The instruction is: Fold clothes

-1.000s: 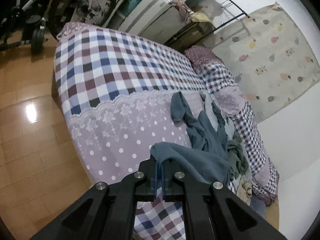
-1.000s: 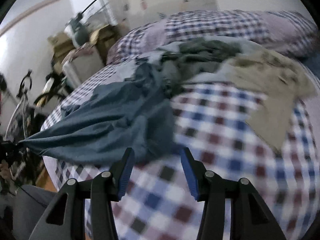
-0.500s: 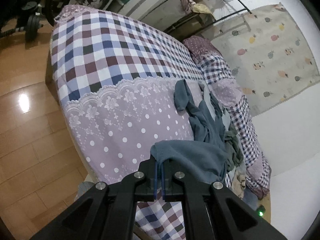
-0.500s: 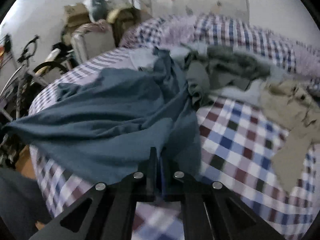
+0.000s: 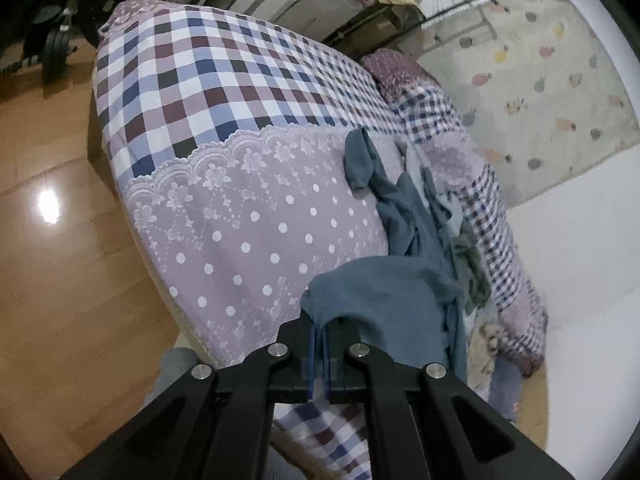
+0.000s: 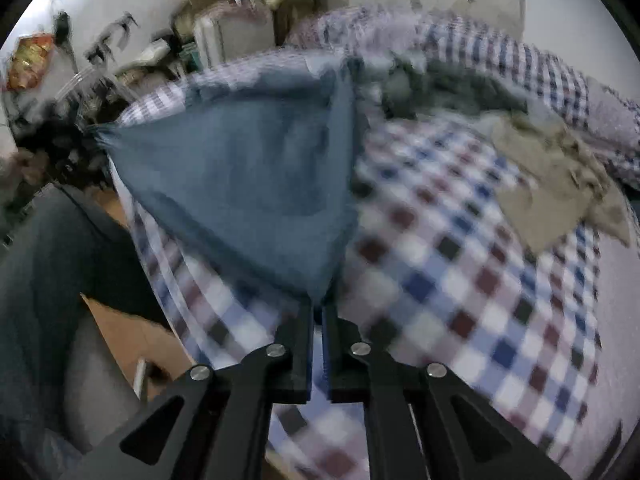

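From the left wrist view, left gripper (image 5: 319, 342) has its jaws pressed together on a bunched corner of the blue-grey garment (image 5: 384, 300), fabric pinched between the blue pads and humped up just ahead of the fingers. Rest of the garment trails away across the bed (image 5: 224, 128) toward a sleeve-like end near the pillow (image 5: 404, 68), lying on the lilac polka-dot panel (image 5: 256, 236) of the cover, next to a small heap of grey-green clothes (image 5: 468, 264) by the far edge. Checked bedspread beyond, wooden floor (image 5: 52, 272) at left, fruit-print cloth (image 5: 532, 92) on the wall behind. From the right wrist view, blurred: right gripper (image 6: 318, 316) is closed narrow on another corner of the same blue-grey garment (image 6: 248, 184), which spreads taut as a triangle from the fingertips up and left to a far point at the bed edge. Cloth is lifted over the checked cover (image 6: 460, 280). Khaki garment (image 6: 556, 176) lies flat to the right, well apart; dark grey-green pile (image 6: 448, 84) sits behind near the pillows. Person's dark trouser leg (image 6: 52, 264) at lower left, beside the bed.
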Tool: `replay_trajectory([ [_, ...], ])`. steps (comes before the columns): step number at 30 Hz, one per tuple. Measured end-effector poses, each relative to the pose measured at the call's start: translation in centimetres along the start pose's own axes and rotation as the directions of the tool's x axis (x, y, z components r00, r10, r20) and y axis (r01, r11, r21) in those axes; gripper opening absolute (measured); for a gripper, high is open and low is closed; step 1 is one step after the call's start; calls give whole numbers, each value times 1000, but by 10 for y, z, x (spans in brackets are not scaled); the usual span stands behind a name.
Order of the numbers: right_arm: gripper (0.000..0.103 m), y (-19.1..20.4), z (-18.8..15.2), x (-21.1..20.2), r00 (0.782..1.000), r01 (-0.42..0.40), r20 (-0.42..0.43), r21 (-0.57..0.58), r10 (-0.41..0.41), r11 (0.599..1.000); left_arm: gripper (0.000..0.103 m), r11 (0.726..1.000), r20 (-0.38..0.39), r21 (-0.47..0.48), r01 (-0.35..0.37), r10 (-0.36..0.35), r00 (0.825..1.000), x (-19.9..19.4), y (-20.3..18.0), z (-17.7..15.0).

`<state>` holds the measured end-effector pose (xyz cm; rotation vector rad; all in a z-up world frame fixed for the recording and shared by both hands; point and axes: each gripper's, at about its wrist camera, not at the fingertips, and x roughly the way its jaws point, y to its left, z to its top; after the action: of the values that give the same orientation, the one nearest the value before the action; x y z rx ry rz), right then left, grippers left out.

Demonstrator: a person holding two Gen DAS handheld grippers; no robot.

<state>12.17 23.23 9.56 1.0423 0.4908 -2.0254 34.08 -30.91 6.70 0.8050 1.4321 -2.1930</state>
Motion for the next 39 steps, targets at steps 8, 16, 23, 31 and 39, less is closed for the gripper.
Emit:
replay_trajectory([
  [8,36,-2,14,-17,996,-16,88,73,9,997,1,999,-30,18,-44,45,999,-11,-5,-10],
  [16,34,3,37,42,1000,-2,7,108,1,994,11,991,-84,-18,-129,127,988,-25,1,-12],
  [23,3,35,26,10,994,-48,95,-54,53,997,39,987,-25,-63,-149,147,989,-62,16,-2],
  [31,2,59,-20,-32,987,-150,-85,-190,136,970,44,990,17,-62,-128,129,991,-69,13,2],
  [39,5,49,-37,-44,972,-135,-212,-162,100,977,47,997,-28,73,-15,17,999,-30,-46,-8],
])
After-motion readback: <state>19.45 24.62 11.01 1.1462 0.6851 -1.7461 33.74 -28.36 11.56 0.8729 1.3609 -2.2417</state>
